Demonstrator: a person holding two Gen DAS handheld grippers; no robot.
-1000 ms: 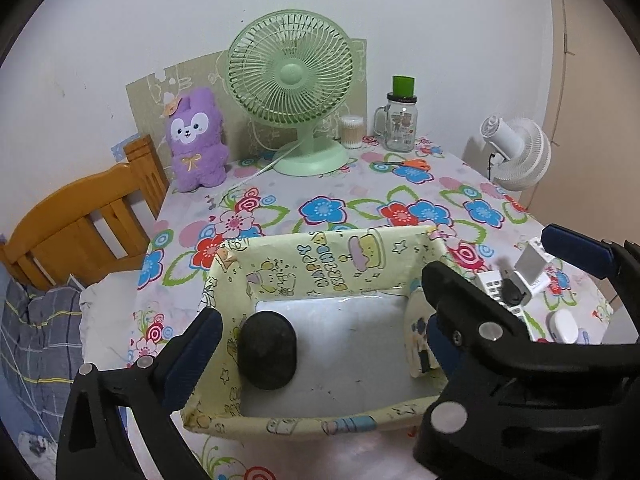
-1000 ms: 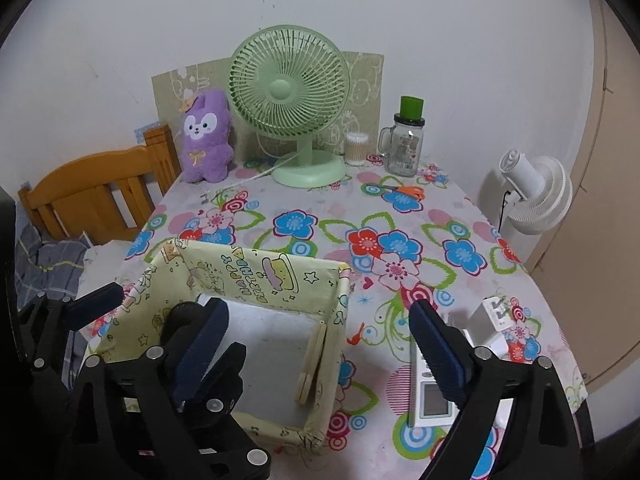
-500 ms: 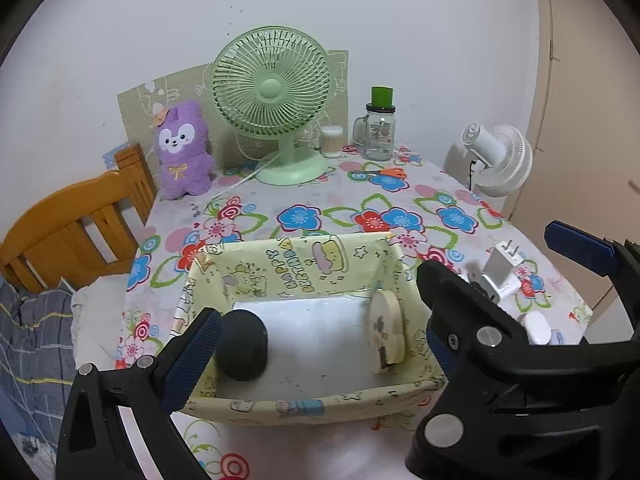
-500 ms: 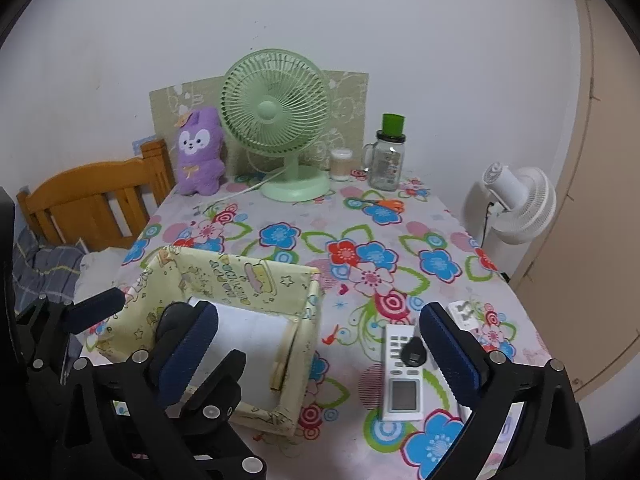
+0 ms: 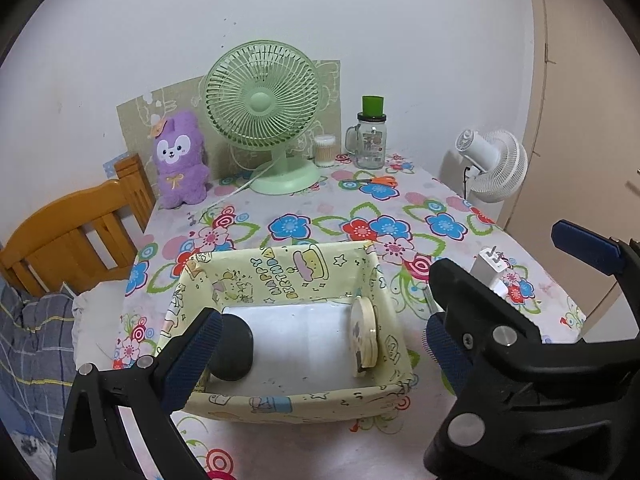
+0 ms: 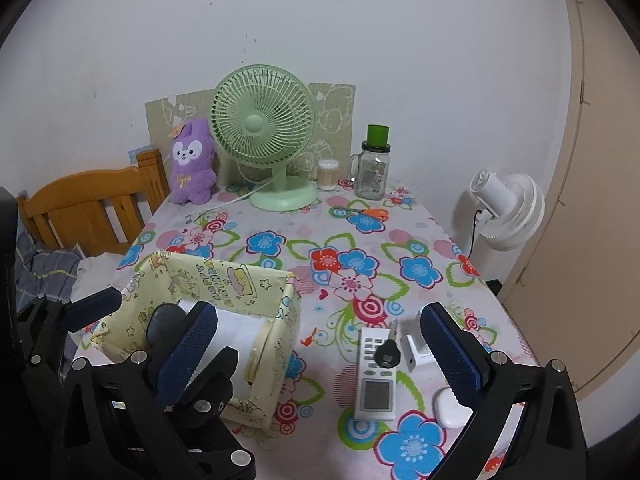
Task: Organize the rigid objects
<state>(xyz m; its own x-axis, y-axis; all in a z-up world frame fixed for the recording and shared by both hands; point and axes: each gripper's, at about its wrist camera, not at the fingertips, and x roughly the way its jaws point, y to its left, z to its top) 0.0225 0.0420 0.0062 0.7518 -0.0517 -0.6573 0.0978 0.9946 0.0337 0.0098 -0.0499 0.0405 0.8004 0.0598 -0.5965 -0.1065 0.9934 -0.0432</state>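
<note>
Hovering above the near end of the flower-patterned tablecloth (image 6: 352, 248), both grippers hold nothing. The right gripper (image 6: 320, 356) has its 2 blue-padded jaws spread as wide as they go, having just been opening, with nothing pressed between them. Under that gap lie a white remote control with a small screen (image 6: 376, 376) and a black-headed key (image 6: 387, 354) resting on its upper part. Just beside them are a white plug adapter (image 6: 418, 350) and a rounded white case (image 6: 448, 404), partly behind the right jaw.

The left gripper (image 5: 316, 344) is likewise released, its jaws apart over the pale yellow cartoon-print fabric box (image 5: 280, 276). Inside the box a dark grey oval object (image 5: 234, 350) sits at the left wall, and a round cream-coloured disc (image 5: 364, 336) stands on edge against the right wall.

At the far end stand a light green desk fan (image 5: 262, 108), a purple plush toy (image 5: 180, 160) and a glass mug jar with a green cap (image 5: 372, 136).
</note>
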